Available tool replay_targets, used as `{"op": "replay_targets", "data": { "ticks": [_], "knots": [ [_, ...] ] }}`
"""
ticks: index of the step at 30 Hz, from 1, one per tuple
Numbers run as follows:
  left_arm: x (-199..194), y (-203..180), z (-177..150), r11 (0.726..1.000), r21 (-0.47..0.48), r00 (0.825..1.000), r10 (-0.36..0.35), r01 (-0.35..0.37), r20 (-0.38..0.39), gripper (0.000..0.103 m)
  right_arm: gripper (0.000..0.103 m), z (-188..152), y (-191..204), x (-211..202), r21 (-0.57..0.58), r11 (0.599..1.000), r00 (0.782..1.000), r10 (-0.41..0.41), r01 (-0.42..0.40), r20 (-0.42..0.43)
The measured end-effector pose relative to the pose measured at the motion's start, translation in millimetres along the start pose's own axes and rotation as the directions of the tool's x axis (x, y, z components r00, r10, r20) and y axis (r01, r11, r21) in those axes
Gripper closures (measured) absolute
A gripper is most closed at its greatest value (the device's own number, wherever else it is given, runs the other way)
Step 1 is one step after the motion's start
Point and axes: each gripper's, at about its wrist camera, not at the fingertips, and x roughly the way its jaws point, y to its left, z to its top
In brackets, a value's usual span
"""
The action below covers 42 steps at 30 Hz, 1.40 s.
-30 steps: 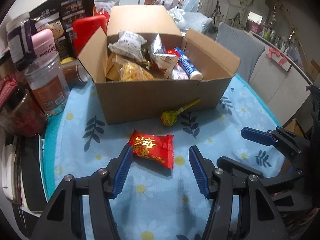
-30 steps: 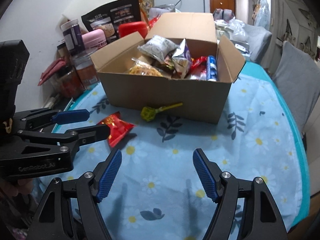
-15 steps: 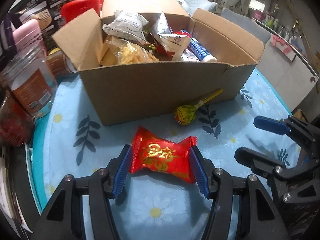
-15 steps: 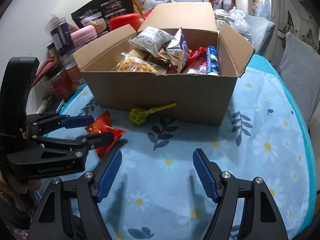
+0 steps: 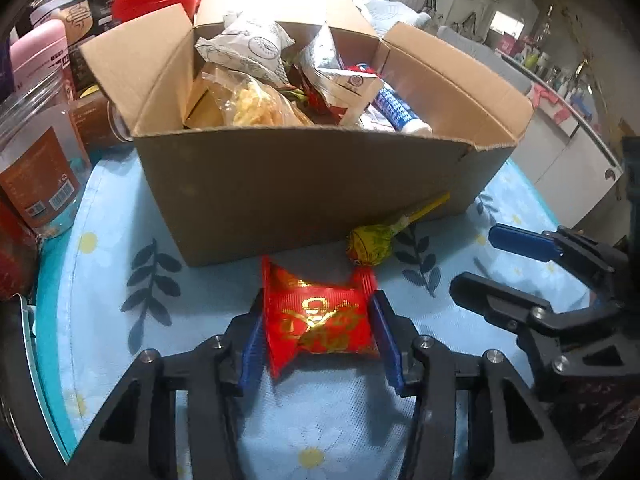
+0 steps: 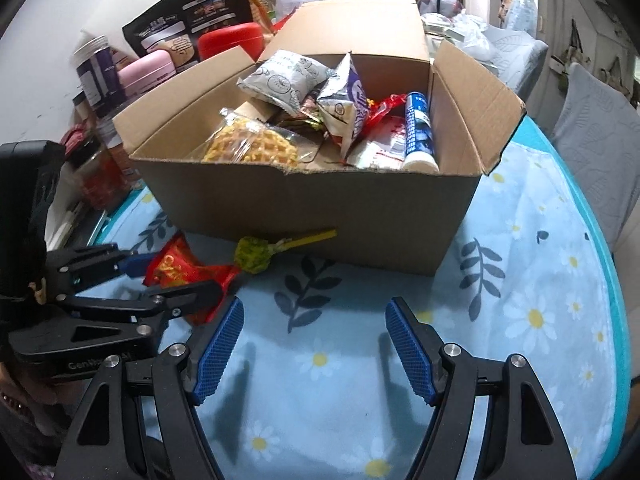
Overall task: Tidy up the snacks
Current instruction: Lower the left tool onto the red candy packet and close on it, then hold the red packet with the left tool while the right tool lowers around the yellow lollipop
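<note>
Left tool (image 5: 318,328) closing, pads against both ends of the red candy packet (image 5: 320,320) on the table (image 5: 120,240). Right tool (image 6: 314,344) wide open, empty, near the lollipop (image 6: 256,256).

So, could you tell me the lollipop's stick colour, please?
Yellow; the lollipop stick shows best in the right wrist view.
</note>
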Motion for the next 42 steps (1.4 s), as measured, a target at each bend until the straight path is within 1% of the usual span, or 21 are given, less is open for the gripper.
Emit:
{"op": "replay_targets", "data": {
  "ticks": [3,5,9,13,14,17,18,20,22,23,24,26,27,29,32,34,35,36,37,38,42],
  "knots": [
    [-4,4,0,1.000,-0.011,1.000,0.005,-0.005,0.005,0.058,0.029,4,2,2,-0.001,1.000,1.000,0.007,-0.007,0.008],
    [-10,10,-1,1.000,-0.021,1.000,0.023,-0.023,0.011,0.061,0.029,7,5,4,-0.008,1.000,1.000,-0.003,0.003,0.015],
    [-23,22,-6,0.998,-0.033,0.998,0.063,-0.062,0.018,0.061,0.029,14,12,6,-0.021,1.000,0.999,-0.017,0.018,0.048],
    [-30,39,-11,0.993,-0.066,0.994,0.104,-0.103,0.025,0.061,0.029,22,22,6,-0.048,0.995,0.992,-0.081,0.086,0.092],
    [-31,42,-11,0.992,-0.073,0.994,0.107,-0.105,0.025,0.061,0.028,24,25,7,-0.059,0.993,0.990,-0.096,0.102,0.101],
    [-31,51,-15,0.990,-0.099,0.994,0.104,-0.102,0.019,0.061,0.012,27,35,16,-0.078,0.991,0.991,-0.102,0.110,0.092],
    [-31,54,-15,0.990,-0.109,0.995,0.095,-0.092,0.020,0.061,0.009,28,37,19,-0.080,0.990,0.990,-0.110,0.118,0.090],
    [-30,55,-15,0.990,-0.117,0.996,0.084,-0.081,0.020,0.061,0.007,28,41,23,-0.093,0.986,0.988,-0.133,0.140,0.083],
    [-27,55,-14,0.990,-0.118,0.997,0.080,-0.078,0.020,0.061,0.007,29,45,29,-0.106,0.979,0.984,-0.166,0.173,0.066],
    [-27,55,-14,0.990,-0.117,0.997,0.080,-0.077,0.020,0.061,0.008,29,45,32,-0.103,0.979,0.984,-0.171,0.176,0.052],
    [-26,54,-14,0.990,-0.116,0.997,0.079,-0.076,0.020,0.061,0.013,29,45,34,-0.095,0.981,0.985,-0.167,0.170,0.037],
    [-26,56,-14,0.990,-0.119,0.997,0.074,-0.071,0.020,0.061,0.018,28,45,39,-0.079,0.985,0.988,-0.153,0.153,0.009],
    [-26,58,-15,0.990,-0.125,0.997,0.070,-0.067,0.019,0.061,0.019,28,45,41,-0.072,0.984,0.987,-0.164,0.164,0.004],
    [-27,61,-15,0.989,-0.133,0.998,0.066,-0.063,0.018,0.061,0.021,27,46,42,-0.070,0.981,0.983,-0.182,0.182,0.006],
    [-28,63,-16,0.988,-0.141,0.998,0.062,-0.058,0.018,0.061,0.031,25,45,41,-0.061,0.977,0.979,-0.204,0.205,0.016],
    [-27,63,-15,0.988,-0.142,0.998,0.062,-0.059,0.018,0.061,0.044,24,42,41,-0.051,0.979,0.980,-0.196,0.197,0.012],
    [-27,62,-15,0.988,-0.140,0.998,0.063,-0.060,0.019,0.061,0.060,24,39,42,-0.042,0.984,0.985,-0.173,0.173,0.000],
    [-27,61,-15,0.989,-0.136,0.998,0.064,-0.061,0.018,0.061,0.069,23,37,44,-0.035,0.988,0.988,-0.153,0.153,-0.017],
    [-27,60,-15,0.989,-0.133,0.998,0.063,-0.060,0.018,0.061,0.071,23,35,47,-0.029,0.989,0.989,-0.143,0.142,-0.028],
    [-27,58,-15,0.990,-0.128,0.998,0.060,-0.058,0.016,0.061,0.076,21,33,49,-0.022,0.992,0.992,-0.124,0.123,-0.034],
    [-27,54,-17,0.991,-0.128,0.999,0.043,-0.041,0.012,0.061,0.077,16,29,43,-0.008,0.997,0.996,-0.082,0.082,-0.022]
  ]
}}
